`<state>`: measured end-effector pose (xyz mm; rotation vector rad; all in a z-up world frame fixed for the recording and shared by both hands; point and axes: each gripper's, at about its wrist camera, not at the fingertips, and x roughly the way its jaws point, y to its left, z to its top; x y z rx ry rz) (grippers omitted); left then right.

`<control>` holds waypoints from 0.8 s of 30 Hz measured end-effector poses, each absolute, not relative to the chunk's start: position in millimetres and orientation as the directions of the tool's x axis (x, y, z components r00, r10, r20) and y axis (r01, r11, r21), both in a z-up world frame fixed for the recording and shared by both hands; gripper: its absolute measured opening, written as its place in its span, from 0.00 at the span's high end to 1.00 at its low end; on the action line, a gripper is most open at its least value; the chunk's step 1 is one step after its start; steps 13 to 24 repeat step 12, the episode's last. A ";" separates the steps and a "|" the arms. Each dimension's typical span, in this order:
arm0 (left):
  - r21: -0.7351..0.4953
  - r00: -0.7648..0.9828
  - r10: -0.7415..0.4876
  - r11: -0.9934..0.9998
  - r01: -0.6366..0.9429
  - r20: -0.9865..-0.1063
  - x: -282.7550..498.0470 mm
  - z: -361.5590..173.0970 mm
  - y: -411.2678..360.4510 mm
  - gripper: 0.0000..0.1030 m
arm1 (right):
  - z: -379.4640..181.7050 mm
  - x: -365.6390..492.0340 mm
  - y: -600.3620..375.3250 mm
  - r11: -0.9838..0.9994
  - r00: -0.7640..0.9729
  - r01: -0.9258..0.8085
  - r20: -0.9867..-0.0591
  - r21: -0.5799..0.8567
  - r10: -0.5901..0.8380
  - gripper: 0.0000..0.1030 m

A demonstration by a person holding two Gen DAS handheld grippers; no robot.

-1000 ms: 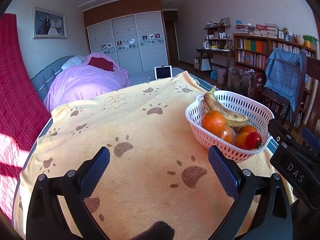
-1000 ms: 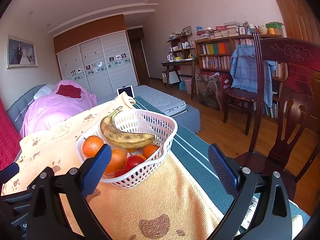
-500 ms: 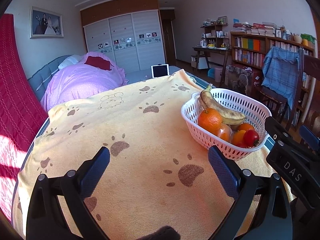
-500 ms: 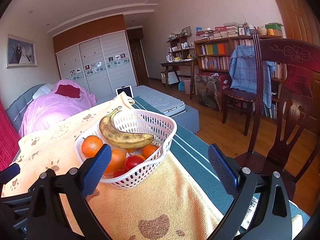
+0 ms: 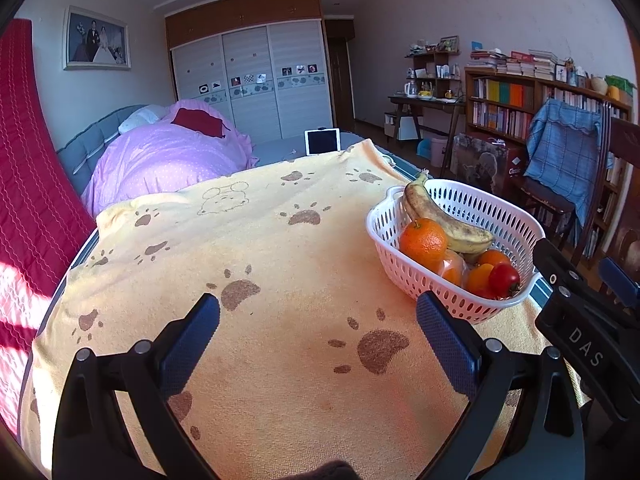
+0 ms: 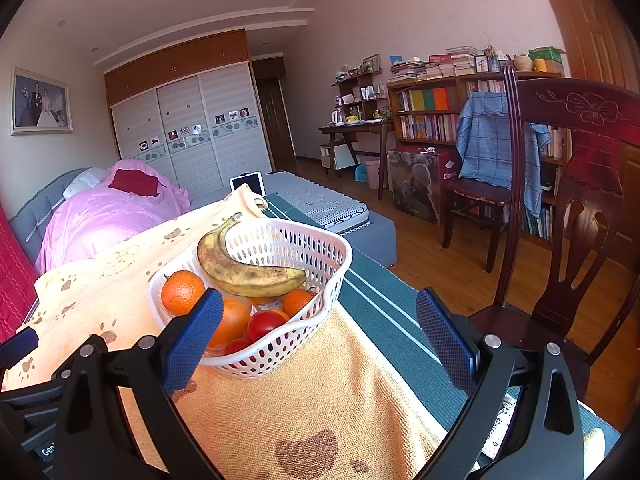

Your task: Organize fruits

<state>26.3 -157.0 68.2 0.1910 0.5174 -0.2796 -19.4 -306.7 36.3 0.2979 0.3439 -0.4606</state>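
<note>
A white perforated basket (image 5: 516, 220) (image 6: 320, 240) stands near the right edge of a yellow paw-print towel (image 5: 260, 264) (image 6: 328, 400). It holds a spotted banana (image 5: 440, 220) (image 6: 248, 272), an orange (image 5: 423, 239) (image 6: 182, 293), smaller orange fruits (image 6: 298, 301) and red tomatoes (image 5: 504, 280) (image 6: 266, 323). My left gripper (image 5: 318, 328) is open over bare towel, left of the basket. My right gripper (image 6: 318, 330) is open just in front of the basket, nothing between its fingers. The right gripper's body (image 5: 584, 344) shows at the right edge of the left wrist view.
A pink duvet (image 5: 168, 156) and a white tablet (image 5: 322, 141) lie behind the towel. A dark wooden chair (image 6: 576, 208) stands close on the right, over wooden floor (image 6: 440, 264). Further back are a chair draped in blue cloth (image 6: 492, 152) and bookshelves (image 6: 432, 108).
Both grippers have drifted slightly; the basket sits a little further left and lower in both views. Both stay open, and the fruit has not moved.
</note>
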 end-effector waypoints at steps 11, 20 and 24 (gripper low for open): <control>0.105 0.814 -0.157 0.960 0.258 -0.560 33.8 64.4 -130.3 0.05 | 39.4 -13.1 -299.4 0.888 0.848 0.425 -0.421 0.176 -0.322 0.04; 0.115 0.810 -0.124 0.967 0.229 -0.574 36.7 61.1 -120.6 0.05 | 40.8 -10.6 -293.1 0.903 0.852 0.396 -0.434 0.168 -0.293 0.04; 0.115 0.810 -0.124 0.967 0.229 -0.574 36.7 61.1 -120.6 0.05 | 40.8 -10.6 -293.1 0.903 0.852 0.396 -0.434 0.168 -0.293 0.04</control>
